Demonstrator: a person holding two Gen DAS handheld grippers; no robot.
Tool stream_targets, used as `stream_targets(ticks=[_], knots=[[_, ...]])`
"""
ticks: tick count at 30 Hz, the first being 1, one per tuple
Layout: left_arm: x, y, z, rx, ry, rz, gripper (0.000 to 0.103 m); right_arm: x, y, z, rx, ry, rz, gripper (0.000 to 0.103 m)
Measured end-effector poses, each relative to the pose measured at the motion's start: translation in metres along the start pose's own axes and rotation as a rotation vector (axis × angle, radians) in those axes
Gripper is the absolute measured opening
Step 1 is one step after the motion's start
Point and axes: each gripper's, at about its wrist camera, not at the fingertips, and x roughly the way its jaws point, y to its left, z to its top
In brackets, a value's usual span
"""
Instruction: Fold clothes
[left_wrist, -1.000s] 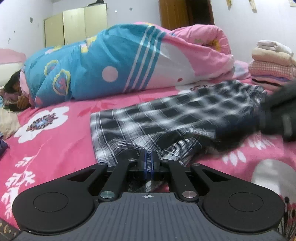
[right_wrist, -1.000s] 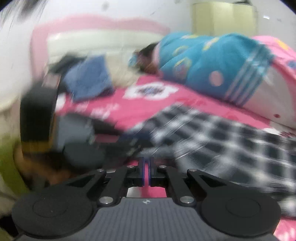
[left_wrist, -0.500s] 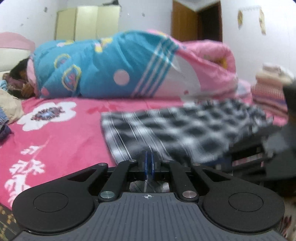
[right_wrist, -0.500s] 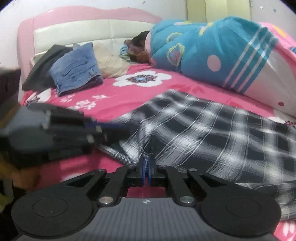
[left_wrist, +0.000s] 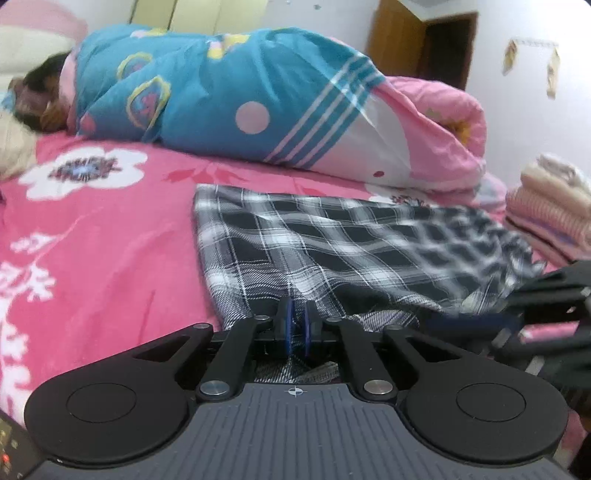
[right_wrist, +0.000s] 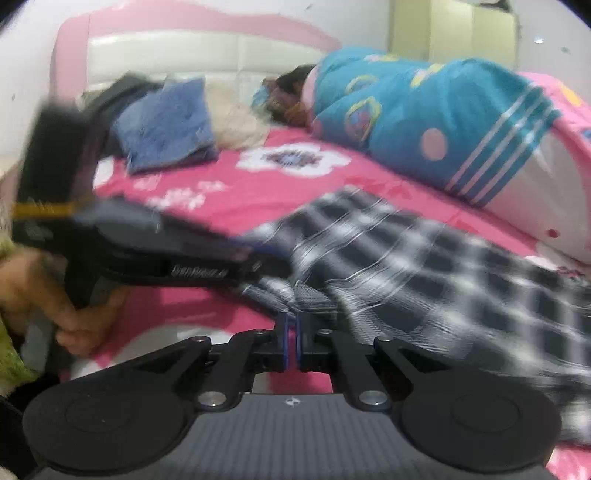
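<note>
A black-and-white plaid garment (left_wrist: 332, 251) lies spread on the pink flowered bedsheet (left_wrist: 110, 251). My left gripper (left_wrist: 297, 317) is shut on its near edge, and a thin fold of cloth shows between the pads. My right gripper (right_wrist: 291, 328) is shut where a bunched corner of the same garment (right_wrist: 443, 280) meets its fingertips. In the right wrist view the left gripper (right_wrist: 258, 254) reaches in from the left, held by a hand (right_wrist: 74, 314). The left wrist view shows the right gripper (left_wrist: 443, 320) blurred at the lower right.
A rolled blue and pink quilt (left_wrist: 258, 99) lies across the bed behind the garment, with a person's head (right_wrist: 291, 96) at its headboard end. Folded clothes are stacked at the right (left_wrist: 554, 199). Jeans (right_wrist: 166, 125) and other clothes lie by the headboard (right_wrist: 166, 48).
The left gripper has rolled, so the bed's tilt in its view has reversed. The two grippers have come closer together along the garment's near edge. The plaid cloth lies flatter.
</note>
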Motion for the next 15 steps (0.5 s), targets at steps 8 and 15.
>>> stream_targets(ticks=[8, 15], knots=[[-0.001, -0.002, 0.0, 0.012, -0.001, 0.011, 0.007, -0.004, -0.047, -0.022, 0.159, 0.122, -0.155, 0.004], [-0.003, 0.0, -0.001, 0.002, -0.003, 0.013, 0.008, -0.045, -0.051, -0.021, 0.19, 0.057, -0.212, 0.005]])
